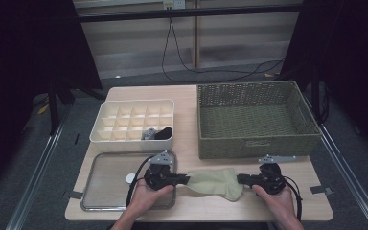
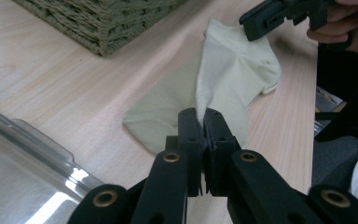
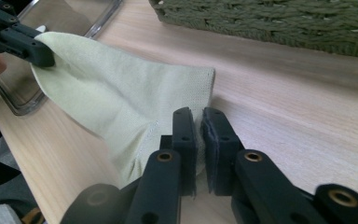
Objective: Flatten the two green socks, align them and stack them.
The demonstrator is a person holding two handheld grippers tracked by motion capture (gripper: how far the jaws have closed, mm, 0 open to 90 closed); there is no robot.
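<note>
Sock, pale yellow-green, lies stretched across the near part of the wooden tabletop, low and centre in the high view, held at both ends. Largest of the things around it is the woven green basket in the upper right of the frame, standing just behind the sock; its wall also crosses the top of the right gripper view. Next is the white divided organizer box at upper left of the tabletop, with a dark item and a grey item in its near-right compartments; what they are is too small to tell. Below it, at lower left, sits a metal tray, its right rim lying under the left hand and close to the sock's left end. A small white round object rests on the tray. The left tool is closed on a raised fold of the sock, cloth pinched between its jaws. The right tool is clamped on the sock's other end, at the edge of the fabric, held by the right hand. Black cables hang beyond the far edge of the tabletop.
</note>
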